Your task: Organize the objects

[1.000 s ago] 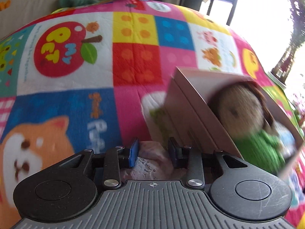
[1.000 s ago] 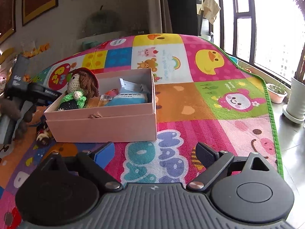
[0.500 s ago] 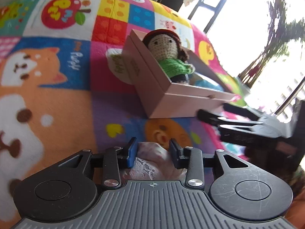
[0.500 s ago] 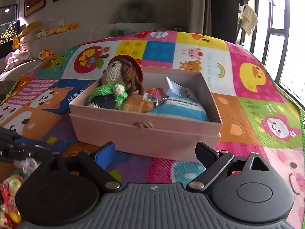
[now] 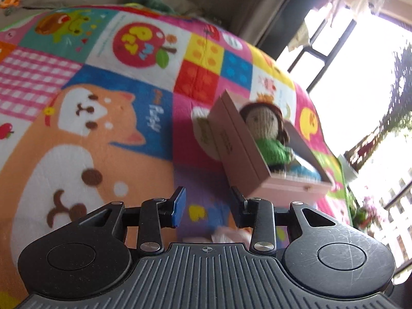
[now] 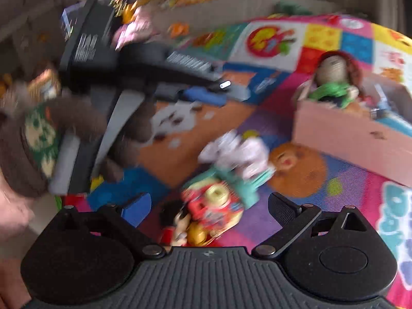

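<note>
An open pink box lies on the colourful play mat, with a crocheted doll in a green top inside. My left gripper is open, with nothing between its fingers. A pale pink lacy bundle shows just below it. In the blurred right wrist view that bundle rests on the mat, left of the box and doll. My right gripper is wide open above a red and yellow toy pack. The left gripper hangs at upper left.
A person's hand in a brown knitted sleeve holds the left gripper. A teal item lies between the bundle and the toy pack. Bright windows and a potted plant stand beyond the mat's right edge.
The left gripper has let go of the pink lacy bundle, which now lies on the mat. The right gripper has swung left and rolled, from facing the box to over the loose toys.
</note>
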